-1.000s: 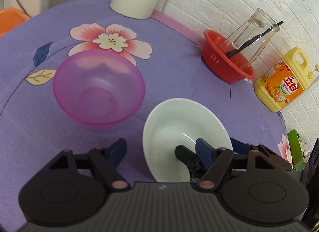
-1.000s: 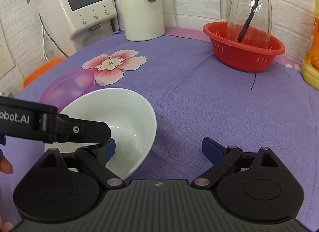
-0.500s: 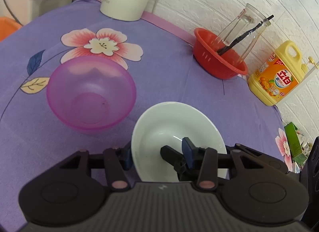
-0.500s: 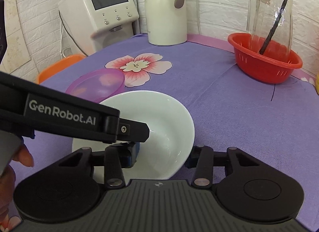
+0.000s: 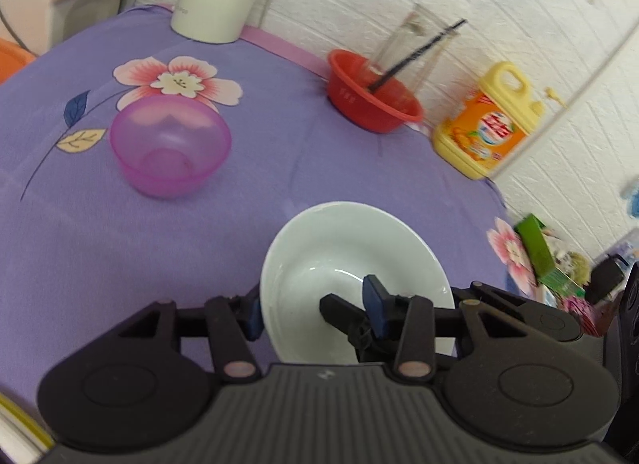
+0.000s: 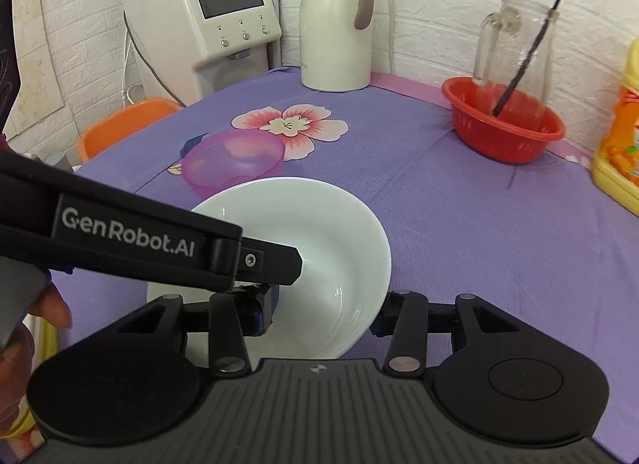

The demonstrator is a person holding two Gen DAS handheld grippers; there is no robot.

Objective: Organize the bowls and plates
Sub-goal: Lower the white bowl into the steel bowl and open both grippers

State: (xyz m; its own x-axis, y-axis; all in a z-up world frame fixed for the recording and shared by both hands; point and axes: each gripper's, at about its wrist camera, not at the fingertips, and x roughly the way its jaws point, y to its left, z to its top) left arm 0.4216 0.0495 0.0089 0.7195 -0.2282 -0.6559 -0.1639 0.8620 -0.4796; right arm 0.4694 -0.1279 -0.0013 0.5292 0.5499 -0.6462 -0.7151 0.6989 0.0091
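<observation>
Both grippers had closed onto the white bowl point(image 5: 351, 260) since the earlier frame: left gripper point(image 5: 315, 312) and right gripper point(image 6: 325, 314) pinched opposite rim sections. Lifting it toward the pink bowl point(image 5: 169, 148), well apart, seemingly came next.

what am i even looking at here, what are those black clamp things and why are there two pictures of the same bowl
No robot arm here: a person holds a two-finger clamp tool in each hand, and each tool carries a wide-angle camera looking along its fingers. So you get two views of one moment.

In the left tool's view, the left hand-held gripper grips the near rim of the white bowl, one finger outside, one inside. In the right tool's view, the right hand-held gripper clamps the same bowl's wall from the other side; the long black bar crossing that picture is the left tool.

Also on the purple flowered tablecloth: a pink bowl, a red basket holding a glass jug, a white kettle and a yellow detergent bottle.
</observation>
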